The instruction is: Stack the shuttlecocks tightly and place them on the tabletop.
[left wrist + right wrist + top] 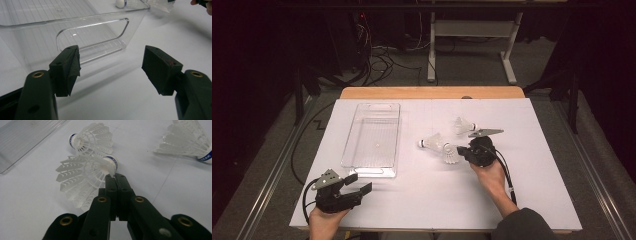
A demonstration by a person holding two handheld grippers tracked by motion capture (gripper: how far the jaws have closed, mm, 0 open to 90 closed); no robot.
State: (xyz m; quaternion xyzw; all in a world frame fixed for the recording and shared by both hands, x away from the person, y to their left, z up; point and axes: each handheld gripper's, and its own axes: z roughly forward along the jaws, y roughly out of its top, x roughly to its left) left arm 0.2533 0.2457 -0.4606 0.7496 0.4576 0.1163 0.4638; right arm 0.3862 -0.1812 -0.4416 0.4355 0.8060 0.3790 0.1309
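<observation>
My right gripper (115,176) lies low on the table, jaws pinched tight on a shuttlecock (82,178). Two more shuttlecocks (91,138) lie close by. My left gripper (111,67) gapes wide before the clear bin (75,32).

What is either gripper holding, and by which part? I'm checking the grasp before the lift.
The right gripper is shut on a shuttlecock, pinching the skirt just behind its cork. The left gripper is open and holds nothing.

The white-topped table (412,200) carries a clear plastic tray (362,169) at left and three white shuttlecocks (432,142) right of it.
</observation>
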